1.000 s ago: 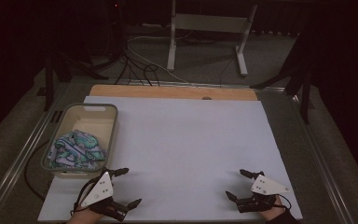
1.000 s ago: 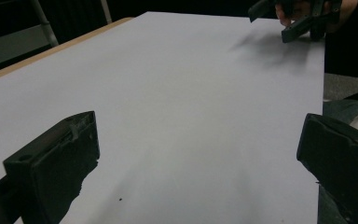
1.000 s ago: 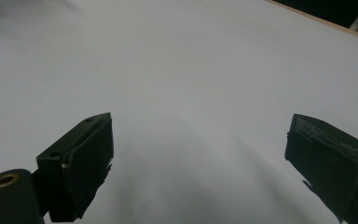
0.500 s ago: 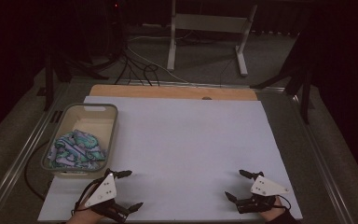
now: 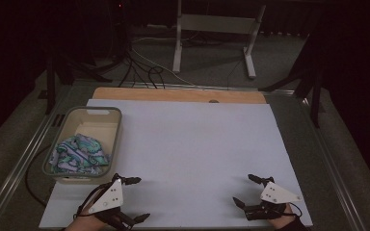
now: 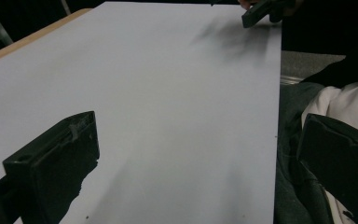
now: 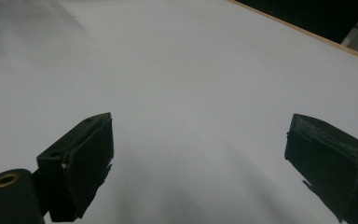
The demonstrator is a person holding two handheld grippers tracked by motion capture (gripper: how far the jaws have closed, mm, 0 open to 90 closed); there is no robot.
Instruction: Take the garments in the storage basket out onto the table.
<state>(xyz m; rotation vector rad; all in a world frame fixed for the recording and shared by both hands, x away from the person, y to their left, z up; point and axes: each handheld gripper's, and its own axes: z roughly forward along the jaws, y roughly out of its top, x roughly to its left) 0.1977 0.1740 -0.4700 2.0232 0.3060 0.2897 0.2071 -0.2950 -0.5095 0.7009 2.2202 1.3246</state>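
My left gripper (image 5: 137, 198) rests open near the front left corner of the white table top (image 5: 197, 144), with nothing between its jaws. In the left gripper view its jaws (image 6: 200, 140) stand wide apart over the bare white surface and the near edge. My right gripper (image 5: 245, 190) lies open near the front right corner, also holding nothing. The right gripper view has its own gripper (image 7: 200, 140) spread over plain white board. The far-off right gripper (image 6: 261, 11) appears at the top of the left gripper view.
A clear plastic bin (image 5: 117, 126) stands at the table's left side, just beyond my left gripper, holding a crumpled patterned cloth (image 5: 79, 154). A wooden strip (image 5: 173, 95) runs along the far edge. Cables and a metal stand (image 5: 212, 29) lie on the floor behind.
My left gripper has slipped slightly toward the near edge. The right gripper and the bin have not moved.
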